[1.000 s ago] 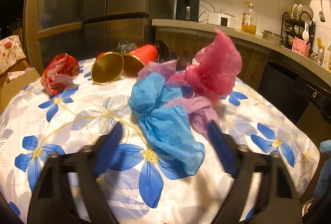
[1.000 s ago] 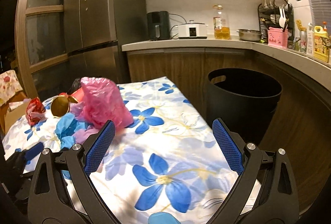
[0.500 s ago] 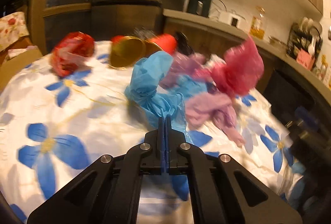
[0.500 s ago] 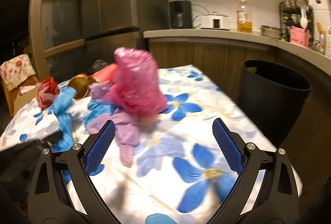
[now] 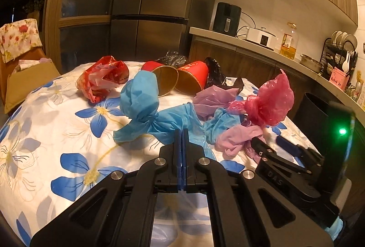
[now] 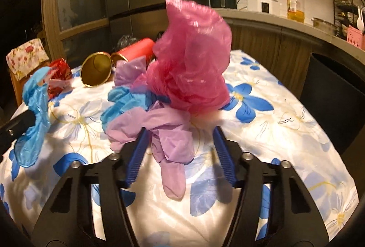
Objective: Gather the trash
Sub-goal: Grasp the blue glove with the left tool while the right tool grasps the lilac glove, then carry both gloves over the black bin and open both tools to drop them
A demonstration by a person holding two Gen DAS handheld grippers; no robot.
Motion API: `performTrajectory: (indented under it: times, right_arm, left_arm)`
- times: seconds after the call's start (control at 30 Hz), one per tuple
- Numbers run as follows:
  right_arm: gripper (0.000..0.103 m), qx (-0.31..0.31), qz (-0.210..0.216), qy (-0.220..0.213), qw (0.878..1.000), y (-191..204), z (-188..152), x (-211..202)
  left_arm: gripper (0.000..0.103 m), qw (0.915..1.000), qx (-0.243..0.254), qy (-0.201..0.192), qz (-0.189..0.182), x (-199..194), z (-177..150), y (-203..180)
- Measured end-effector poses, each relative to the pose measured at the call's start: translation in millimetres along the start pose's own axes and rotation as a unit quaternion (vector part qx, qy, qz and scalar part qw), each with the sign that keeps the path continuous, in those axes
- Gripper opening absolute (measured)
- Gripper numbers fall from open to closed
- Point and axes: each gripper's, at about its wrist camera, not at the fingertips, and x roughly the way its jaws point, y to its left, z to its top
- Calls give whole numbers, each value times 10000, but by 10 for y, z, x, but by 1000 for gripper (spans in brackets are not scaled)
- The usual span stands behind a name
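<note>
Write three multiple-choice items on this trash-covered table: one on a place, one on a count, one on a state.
1. Where is the black bin?
A. on the table
B. beside the table, below the counter
C. on the counter

2. How many red tubes with gold insides lie on the table?
A. one
B. two
C. four

3. How does the left gripper stand?
A. shut on the blue bag
B. wide open above the cloth
C. shut on the pink bag

Key:
1 B, the bin stands on the floor off the table's edge under the counter.
2 B, two gold mouths show side by side.
3 A, the jaws meet with blue plastic pinched between them; the right gripper, which has just been closing, straddles the purple bag without pressing on it.
</note>
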Motion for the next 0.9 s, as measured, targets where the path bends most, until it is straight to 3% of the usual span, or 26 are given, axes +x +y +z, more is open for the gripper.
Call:
performTrajectory:
  times: [0.1, 0.2, 0.33, 0.5, 0.9]
  right_arm:
    - [41, -13, 68, 158, 9999, 6, -13, 83]
    - [25, -79, 147, 243, 9996, 19, -26, 134]
    - [11, -114, 239, 167, 9995, 23, -32, 78]
    - [6, -112, 274, -194, 9994, -9, -10, -168]
    - [5, -135, 543, -913, 9943, -142, 103, -919]
  left_arm:
    - [0, 10000, 22, -20, -10, -16, 11, 4]
    - [0, 10000, 51, -8, 0, -11, 15, -18]
    - [0, 10000, 68, -8, 23, -22, 18, -30]
    - [0, 9999, 117, -74, 53, -62, 34, -49]
    - [0, 9994, 197, -257, -77, -190, 86, -220]
